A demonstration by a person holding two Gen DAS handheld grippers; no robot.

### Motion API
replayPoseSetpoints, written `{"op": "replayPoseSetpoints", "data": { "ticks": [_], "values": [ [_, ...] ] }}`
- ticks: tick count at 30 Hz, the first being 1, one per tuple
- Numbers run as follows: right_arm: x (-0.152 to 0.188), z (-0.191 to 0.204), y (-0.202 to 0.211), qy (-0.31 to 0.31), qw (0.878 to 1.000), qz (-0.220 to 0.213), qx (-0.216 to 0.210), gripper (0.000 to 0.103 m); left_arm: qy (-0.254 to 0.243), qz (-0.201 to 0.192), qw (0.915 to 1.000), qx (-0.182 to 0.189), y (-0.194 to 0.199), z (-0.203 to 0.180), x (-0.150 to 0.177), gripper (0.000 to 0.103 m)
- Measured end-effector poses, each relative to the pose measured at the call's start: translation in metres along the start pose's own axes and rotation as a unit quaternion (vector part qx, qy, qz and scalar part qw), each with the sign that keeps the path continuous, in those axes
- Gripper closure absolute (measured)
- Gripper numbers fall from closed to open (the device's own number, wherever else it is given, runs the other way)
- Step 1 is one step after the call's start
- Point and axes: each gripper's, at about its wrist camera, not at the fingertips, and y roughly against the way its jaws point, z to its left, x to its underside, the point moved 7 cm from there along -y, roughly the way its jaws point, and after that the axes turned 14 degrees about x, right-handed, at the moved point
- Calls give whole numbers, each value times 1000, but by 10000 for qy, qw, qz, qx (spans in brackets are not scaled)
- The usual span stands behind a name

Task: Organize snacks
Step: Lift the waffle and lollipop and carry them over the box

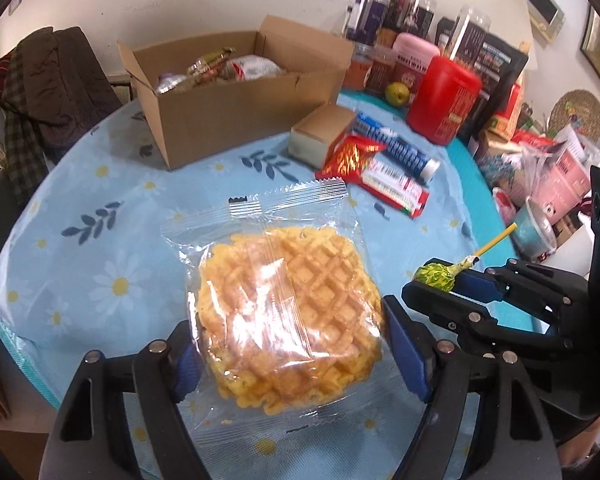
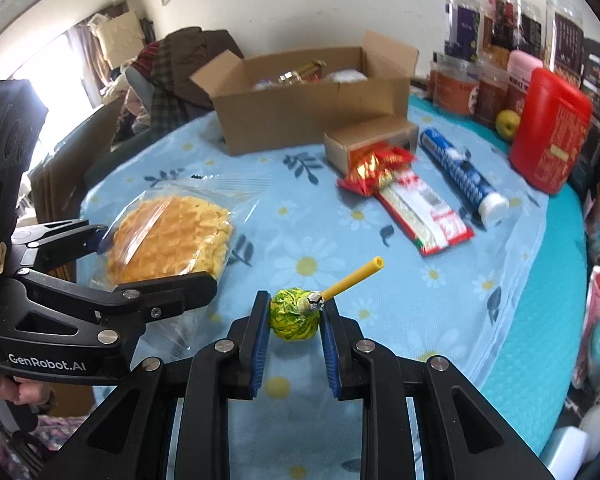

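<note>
We find the left tool (image 1: 290, 354) clamped on a bagged waffle (image 1: 288, 316), held above the counter (image 1: 100, 208). Beside it, the right tool (image 2: 294, 316) is clenched on a green-wrapped lollipop (image 2: 296, 314), its yellow stick pointing away. Farther off, we note red snack packets (image 2: 396, 188) and a blue tube (image 2: 460, 172) lying together, then an open cardboard box (image 1: 236, 112) holding snacks.

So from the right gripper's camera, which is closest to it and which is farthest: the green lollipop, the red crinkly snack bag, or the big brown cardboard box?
1. Green foil-wrapped lollipop with a yellow stick: clamped in the right gripper.
2. Red crinkly snack bag: mid-table, ahead and to the right.
3. Big brown cardboard box: at the table's far side, open, with snacks inside.
</note>
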Motion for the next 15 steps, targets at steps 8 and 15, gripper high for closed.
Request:
{"op": "replayPoseSetpoints", "data": {
  "ticks": [8,15],
  "values": [
    [-36,5,27,89,9991,-419,-8,79,-72,-449,9989,71,37,-7,-23,24],
    [-74,8,43,271,9963,-809,-63,79,-338,-948,9949,-12,64,-15,-57,24]
  ]
}}
